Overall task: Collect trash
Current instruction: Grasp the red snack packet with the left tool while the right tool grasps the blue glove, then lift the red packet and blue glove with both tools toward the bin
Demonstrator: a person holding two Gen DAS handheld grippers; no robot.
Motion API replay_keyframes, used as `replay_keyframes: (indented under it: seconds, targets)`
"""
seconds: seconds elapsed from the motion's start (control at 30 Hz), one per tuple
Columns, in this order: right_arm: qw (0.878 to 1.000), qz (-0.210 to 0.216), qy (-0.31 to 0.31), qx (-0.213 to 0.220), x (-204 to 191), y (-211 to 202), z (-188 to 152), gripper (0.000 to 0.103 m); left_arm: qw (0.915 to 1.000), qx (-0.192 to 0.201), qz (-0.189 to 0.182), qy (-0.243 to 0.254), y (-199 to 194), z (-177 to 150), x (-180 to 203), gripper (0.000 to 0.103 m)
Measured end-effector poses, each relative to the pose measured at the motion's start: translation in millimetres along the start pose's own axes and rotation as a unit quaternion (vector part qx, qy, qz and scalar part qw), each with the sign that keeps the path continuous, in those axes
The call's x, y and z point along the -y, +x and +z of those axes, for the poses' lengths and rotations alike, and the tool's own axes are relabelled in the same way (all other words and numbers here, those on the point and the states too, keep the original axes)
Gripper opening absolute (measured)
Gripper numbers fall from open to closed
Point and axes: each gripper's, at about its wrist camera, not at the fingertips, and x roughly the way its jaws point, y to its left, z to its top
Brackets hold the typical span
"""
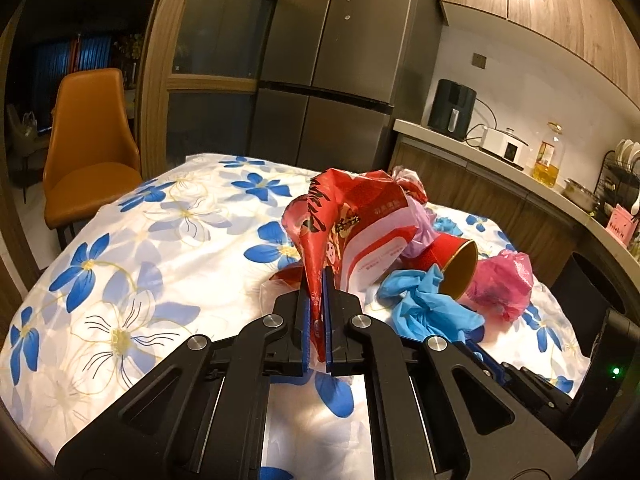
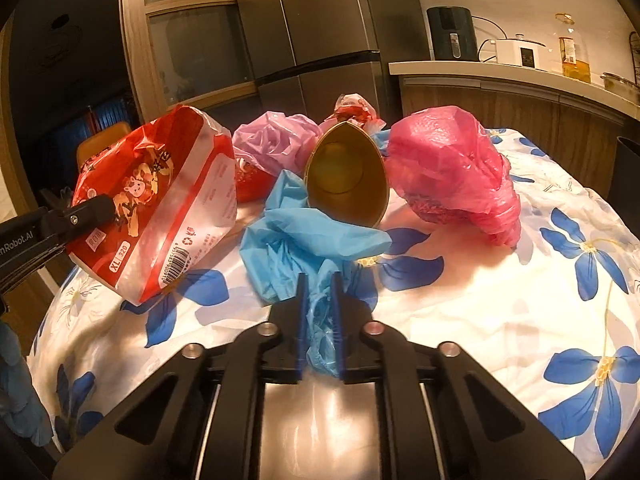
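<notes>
My left gripper (image 1: 318,280) is shut on a red and white plastic package (image 1: 352,220), lifted off the flowered tablecloth (image 1: 140,240); the package also shows in the right wrist view (image 2: 160,200). My right gripper (image 2: 320,284) is shut on a crumpled blue glove (image 2: 296,236), which also shows in the left wrist view (image 1: 424,300). A red paper cup (image 2: 346,176) with a gold inside lies on its side behind the glove. A pink plastic bag (image 2: 452,176), a lilac bag (image 2: 276,144) and a red wrapper (image 2: 354,110) lie around it.
An orange chair (image 1: 88,148) stands at the table's far left. A steel fridge (image 1: 332,60) is behind the table. A counter (image 1: 500,160) on the right holds an air fryer, a cooker and an oil bottle. A dark bin (image 1: 588,292) stands by the table's right edge.
</notes>
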Motion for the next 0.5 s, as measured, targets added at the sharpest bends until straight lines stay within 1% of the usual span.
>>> replay_keyframes:
  seconds: [0.07, 0.27, 0.37, 0.5]
  targets:
    - [1.000, 0.003, -0.001, 0.003, -0.9, -2.8, -0.1, 0.004, 1.0000, 0.002, 0.002, 0.000, -3.2, 0.2, 0.4, 0.004]
    - [1.000, 0.022, -0.005, 0.011, -1.5, -18.7, 0.0, 0.003, 0.9999, 0.010, 0.006, 0.000, -13.7, 1.0, 1.3, 0.004]
    - [0.999, 0.031, -0.004, 0.019, -0.9, -33.1, 0.7, 0.003, 0.9999, 0.015, 0.007, 0.000, -20.1, 2.3, 3.0, 0.004]
    - [0.999, 0.036, -0.004, 0.040, 1.8, -57.7, 5.1, 0.003, 0.9997, 0.023, 0.003, 0.003, -29.3, 3.2, 7.2, 0.004]
